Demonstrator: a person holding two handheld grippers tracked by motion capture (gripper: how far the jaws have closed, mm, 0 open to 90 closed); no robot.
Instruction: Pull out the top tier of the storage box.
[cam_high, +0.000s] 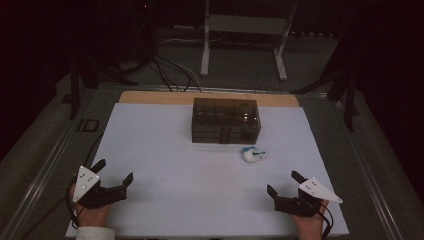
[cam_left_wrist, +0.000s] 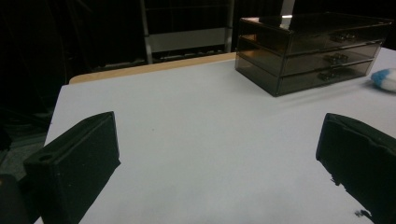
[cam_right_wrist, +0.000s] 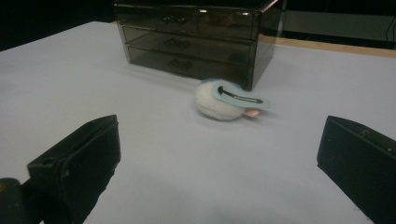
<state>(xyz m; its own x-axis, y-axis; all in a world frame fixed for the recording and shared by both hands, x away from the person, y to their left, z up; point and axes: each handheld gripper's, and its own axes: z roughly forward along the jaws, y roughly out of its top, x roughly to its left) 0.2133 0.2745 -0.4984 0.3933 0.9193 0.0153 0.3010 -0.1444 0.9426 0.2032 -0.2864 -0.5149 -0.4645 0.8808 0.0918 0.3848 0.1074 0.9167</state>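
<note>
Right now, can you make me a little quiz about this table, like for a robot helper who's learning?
1. True or false: the left gripper has its jaws closed on something.
2. What lies just in front of the dark drawer box? A) a spoon B) a white fluffy puff with a blue tag C) a red cup
3. Fill in: the drawer box has ___ drawers stacked up.

Key
1. False: the jaws of the left gripper and of the right gripper stand wide apart, holding nothing.
2. B
3. three

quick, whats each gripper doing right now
left gripper: open, holding nothing, near the table's front left corner.
right gripper: open, holding nothing, short of the white puff.
</note>
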